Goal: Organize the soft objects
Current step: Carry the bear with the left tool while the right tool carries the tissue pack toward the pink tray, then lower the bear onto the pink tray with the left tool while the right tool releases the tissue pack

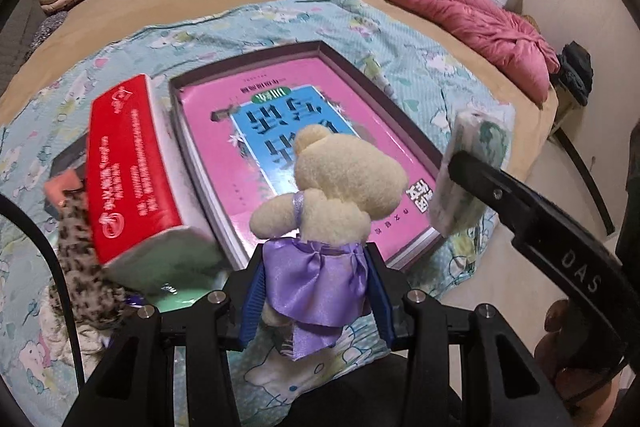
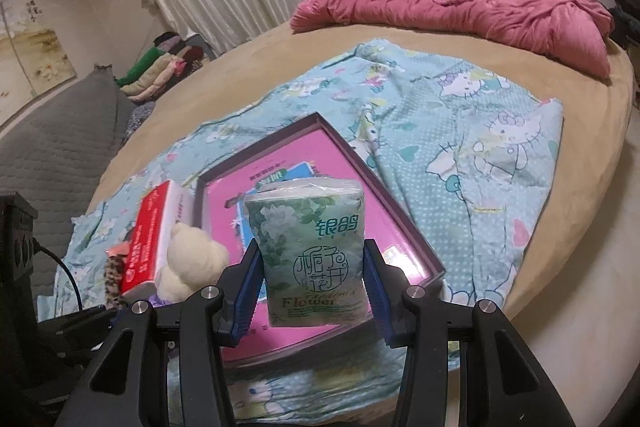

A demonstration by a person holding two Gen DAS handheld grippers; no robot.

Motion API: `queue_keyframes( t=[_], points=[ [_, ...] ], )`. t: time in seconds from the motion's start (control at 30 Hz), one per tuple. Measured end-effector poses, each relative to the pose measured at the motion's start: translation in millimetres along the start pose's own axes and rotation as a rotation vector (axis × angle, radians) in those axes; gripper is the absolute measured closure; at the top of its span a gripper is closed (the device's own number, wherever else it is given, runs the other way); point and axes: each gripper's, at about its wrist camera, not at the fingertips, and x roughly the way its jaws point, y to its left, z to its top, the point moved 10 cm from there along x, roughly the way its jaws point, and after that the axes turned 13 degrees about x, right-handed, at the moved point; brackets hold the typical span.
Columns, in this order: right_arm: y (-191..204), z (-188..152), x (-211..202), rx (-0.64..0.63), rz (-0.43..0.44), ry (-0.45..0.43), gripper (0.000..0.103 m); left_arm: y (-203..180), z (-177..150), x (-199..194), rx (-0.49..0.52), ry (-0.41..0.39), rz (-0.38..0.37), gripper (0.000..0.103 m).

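My left gripper (image 1: pixel 316 291) is shut on a cream teddy bear in a purple satin dress (image 1: pixel 332 195) and holds it above the near edge of a shallow box (image 1: pixel 404 119) with a pink book inside. My right gripper (image 2: pixel 312 291) is shut on a green floral tissue pack (image 2: pixel 310 243), held upright over the same box (image 2: pixel 384 187). The pack also shows in the left wrist view (image 1: pixel 468 171), with the right gripper's arm beside it. The bear shows in the right wrist view (image 2: pixel 192 263) at lower left.
A red tissue box (image 1: pixel 128 171) leans at the box's left side, with a leopard-print cloth (image 1: pixel 80 259) beside it. All lie on a blue cartoon-print sheet (image 2: pixel 480 155) on a tan round bed. A pink quilt (image 2: pixel 460 7) lies at the far side. Folded clothes (image 2: pixel 160 67) are stacked far left.
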Motion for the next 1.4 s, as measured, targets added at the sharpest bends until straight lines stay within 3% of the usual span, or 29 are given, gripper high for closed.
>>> queue_keyframes(
  t=[0.7, 1.0, 1.2, 1.4],
  points=[
    [-28, -7, 66, 0.012, -0.123, 0.114, 0.052, -6, -9, 41, 0.034, 0.079, -0.009, 0.056],
    [-33, -8, 67, 0.029, -0.131, 0.118, 0.050, -11, -11, 48, 0.047, 0.095, -0.015, 0.055],
    [-35, 2, 54, 0.055, -0.122, 0.083, 0.044, -11, -11, 51, 0.039, 0.109, -0.020, 0.054],
    [-35, 5, 44, 0.066, -0.114, 0.071, 0.042, -8, -9, 46, 0.052, 0.093, 0.005, 0.043]
  ],
)
